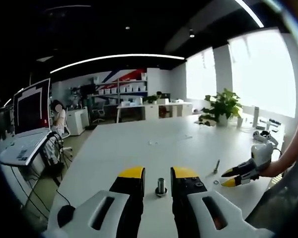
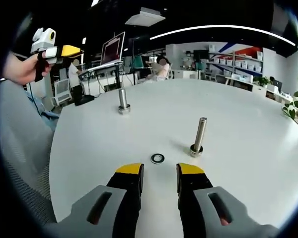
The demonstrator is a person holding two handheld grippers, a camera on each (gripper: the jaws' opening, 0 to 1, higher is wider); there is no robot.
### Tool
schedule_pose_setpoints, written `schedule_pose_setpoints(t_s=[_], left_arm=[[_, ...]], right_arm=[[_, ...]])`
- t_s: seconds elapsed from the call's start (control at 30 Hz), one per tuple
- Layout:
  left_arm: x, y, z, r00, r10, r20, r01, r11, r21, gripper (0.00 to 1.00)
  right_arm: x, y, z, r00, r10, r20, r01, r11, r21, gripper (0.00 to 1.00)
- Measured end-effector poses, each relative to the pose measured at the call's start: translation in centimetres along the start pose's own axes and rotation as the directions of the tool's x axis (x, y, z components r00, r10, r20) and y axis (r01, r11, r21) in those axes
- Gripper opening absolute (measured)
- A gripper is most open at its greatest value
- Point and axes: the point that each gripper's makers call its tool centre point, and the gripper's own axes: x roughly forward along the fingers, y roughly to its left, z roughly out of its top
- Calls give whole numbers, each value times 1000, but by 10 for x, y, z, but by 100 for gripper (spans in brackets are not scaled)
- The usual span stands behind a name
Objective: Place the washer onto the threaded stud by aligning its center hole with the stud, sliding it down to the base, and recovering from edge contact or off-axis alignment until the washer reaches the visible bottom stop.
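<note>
A small dark washer (image 2: 157,158) lies flat on the white table (image 2: 238,114), just ahead of my right gripper (image 2: 160,168), which is open with nothing between its jaws. A tall threaded stud (image 2: 198,135) stands upright on its base a little to the right of the washer. A shorter stud (image 2: 122,101) stands farther back on the left. My left gripper (image 1: 158,172) is open and looks down at that short stud (image 1: 161,187) past its jaws. It is held high in a hand (image 2: 72,50), away from the table. The right gripper (image 1: 228,177) hovers near the washer (image 1: 216,182) and tall stud (image 1: 216,166).
The table's curved near edge (image 2: 57,163) runs along the left. A laptop (image 1: 30,111) sits on a stand beyond the table. A potted plant (image 1: 221,106) and small items (image 1: 263,130) stand at the far end, with a person seated at desks (image 2: 161,67) behind.
</note>
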Motion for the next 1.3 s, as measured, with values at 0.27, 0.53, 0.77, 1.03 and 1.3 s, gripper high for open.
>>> schedule_pose_setpoints(t_s=[0.27,0.53,0.77,1.03,1.3], left_arm=[[1,-2,-1,1000,-8,-2,8,1000,3,19],[1,-2,-3,1000,-10,-10,10,1000,3,19],[3,-10,-6,999,-34,-25,35,999,35,19],[4,-11,-7,999,-38,-32,39,998,41,19],[4,-8,-6,999,-28,-25,29,999,26,19]], right_arm=[[3,-1,-4,1000,-6,-1,6,1000,9,29],[11,0,-1,1000,-7,22,7,1000,-4,28],[16,3,3,997,6,75,-4,1000,-26,28],[20,5,5,995,31,91,-28,999,-32,22],[21,7,6,994,34,102,-31,999,-31,18]])
